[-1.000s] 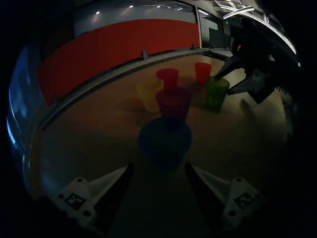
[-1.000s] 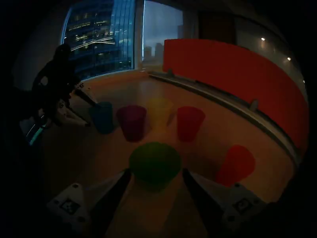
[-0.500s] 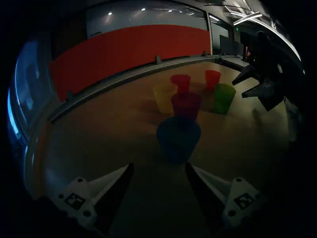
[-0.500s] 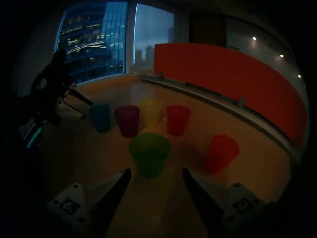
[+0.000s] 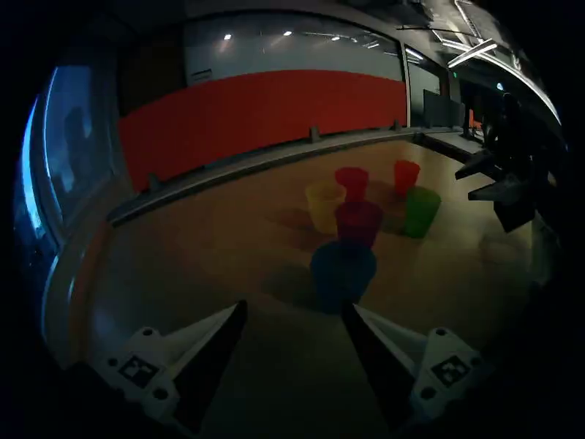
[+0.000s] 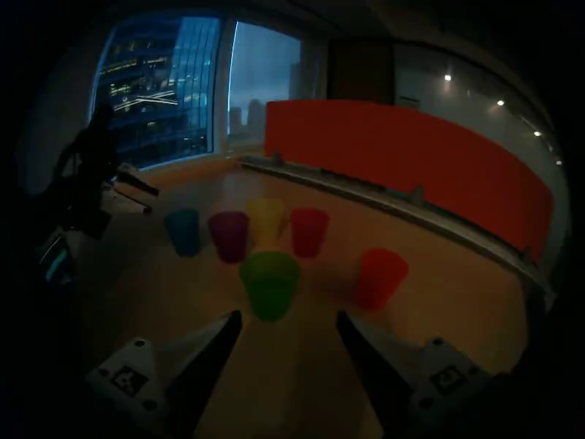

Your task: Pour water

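Several plastic cups stand upright in a cluster on a wooden table (image 5: 205,249). In the left gripper view the blue cup (image 5: 342,274) is nearest, with the purple cup (image 5: 358,222), yellow cup (image 5: 325,206), red cup (image 5: 352,183), orange cup (image 5: 406,175) and green cup (image 5: 422,211) behind it. My left gripper (image 5: 292,329) is open, short of the blue cup. In the right gripper view the green cup (image 6: 270,284) stands just ahead of my open right gripper (image 6: 289,336), and the orange cup (image 6: 379,276) is to its right. Neither gripper holds anything.
A red partition (image 5: 263,110) and a metal rail (image 5: 219,172) run along the table's far edge. Large windows (image 6: 153,88) show a night city. The right gripper (image 5: 497,183) hangs beyond the green cup; the left gripper (image 6: 128,186) hovers by the blue cup (image 6: 183,231). The room is dim.
Both grippers have drawn back from the cups. The blue cup and the green cup no longer sit between the fingers and look smaller and farther off.
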`<control>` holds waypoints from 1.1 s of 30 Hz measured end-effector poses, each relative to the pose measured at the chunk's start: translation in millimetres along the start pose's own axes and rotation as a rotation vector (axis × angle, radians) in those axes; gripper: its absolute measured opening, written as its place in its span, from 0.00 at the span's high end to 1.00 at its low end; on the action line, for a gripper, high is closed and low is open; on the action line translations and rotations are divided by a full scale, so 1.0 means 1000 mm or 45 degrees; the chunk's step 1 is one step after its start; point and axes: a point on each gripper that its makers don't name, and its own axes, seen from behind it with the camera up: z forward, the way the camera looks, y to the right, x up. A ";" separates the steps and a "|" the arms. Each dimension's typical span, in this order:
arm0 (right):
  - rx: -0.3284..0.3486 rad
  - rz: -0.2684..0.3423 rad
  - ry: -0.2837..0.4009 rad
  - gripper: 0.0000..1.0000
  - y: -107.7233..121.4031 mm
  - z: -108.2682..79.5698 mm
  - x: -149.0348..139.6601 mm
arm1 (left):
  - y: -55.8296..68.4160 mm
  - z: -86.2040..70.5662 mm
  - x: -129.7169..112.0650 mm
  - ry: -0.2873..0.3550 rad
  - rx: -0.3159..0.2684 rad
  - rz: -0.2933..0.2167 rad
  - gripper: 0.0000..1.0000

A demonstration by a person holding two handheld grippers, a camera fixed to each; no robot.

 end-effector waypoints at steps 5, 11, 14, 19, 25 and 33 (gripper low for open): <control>-0.032 0.006 0.031 0.00 -0.001 -0.013 0.005 | -0.009 -0.008 0.015 0.059 0.042 -0.036 0.04; -0.090 0.020 0.072 0.00 0.004 -0.025 0.012 | -0.018 -0.013 0.028 0.126 0.095 -0.075 0.04; -0.134 0.038 0.106 0.00 0.009 -0.029 0.019 | -0.023 -0.016 0.034 0.172 0.132 -0.106 0.04; -0.217 0.057 0.170 0.00 0.022 -0.038 0.029 | -0.031 -0.021 0.039 0.233 0.192 -0.142 0.04; -0.328 0.044 0.239 0.00 0.037 -0.048 0.039 | -0.038 -0.028 0.042 0.294 0.278 -0.131 0.04; -0.467 0.037 0.341 0.00 0.049 -0.060 0.056 | -0.043 -0.035 0.054 0.396 0.358 -0.161 0.04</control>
